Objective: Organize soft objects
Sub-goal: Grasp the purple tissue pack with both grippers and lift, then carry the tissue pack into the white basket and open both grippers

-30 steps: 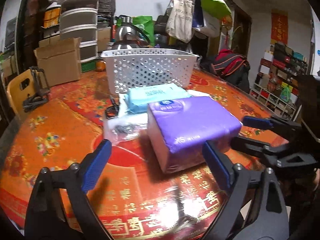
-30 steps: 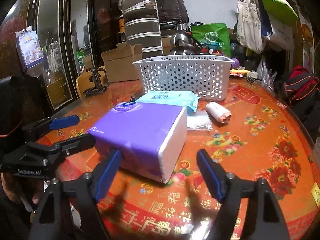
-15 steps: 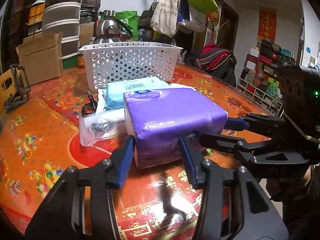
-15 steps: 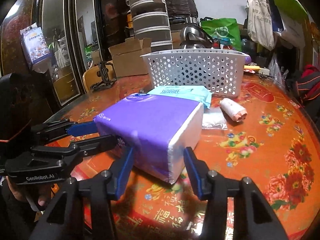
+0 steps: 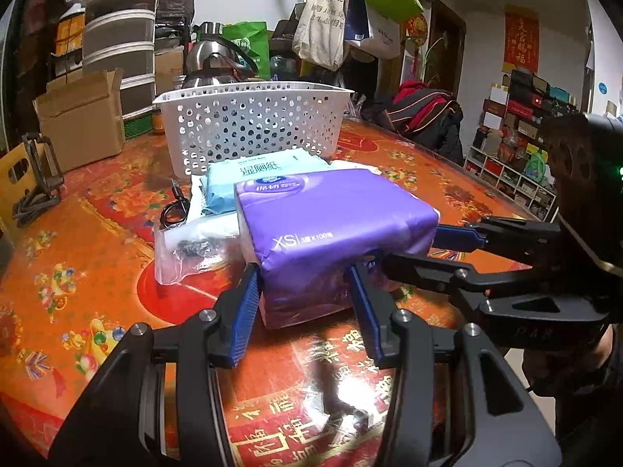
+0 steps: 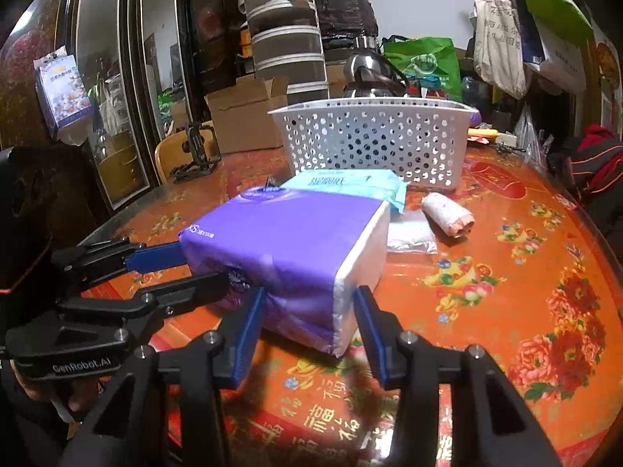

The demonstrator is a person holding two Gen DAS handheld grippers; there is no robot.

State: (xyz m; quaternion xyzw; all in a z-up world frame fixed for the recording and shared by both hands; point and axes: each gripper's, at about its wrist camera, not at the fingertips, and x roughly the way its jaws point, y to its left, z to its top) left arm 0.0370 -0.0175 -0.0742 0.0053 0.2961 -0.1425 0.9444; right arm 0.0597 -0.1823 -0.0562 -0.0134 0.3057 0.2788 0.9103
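Both tools, left (image 5: 303, 303) and right (image 6: 307, 317), pinch purple tissue pack (image 5: 331, 218); white basket (image 5: 253, 124) behind.

Left tongs (image 5: 303, 292): wide apart a second ago, now closed onto the purple tissue pack's (image 5: 331, 218) near corner.
Right tongs (image 6: 309, 311): likewise closed onto its white-ended corner.
Pack: seemingly raised slightly off the counter (image 6: 506, 311).
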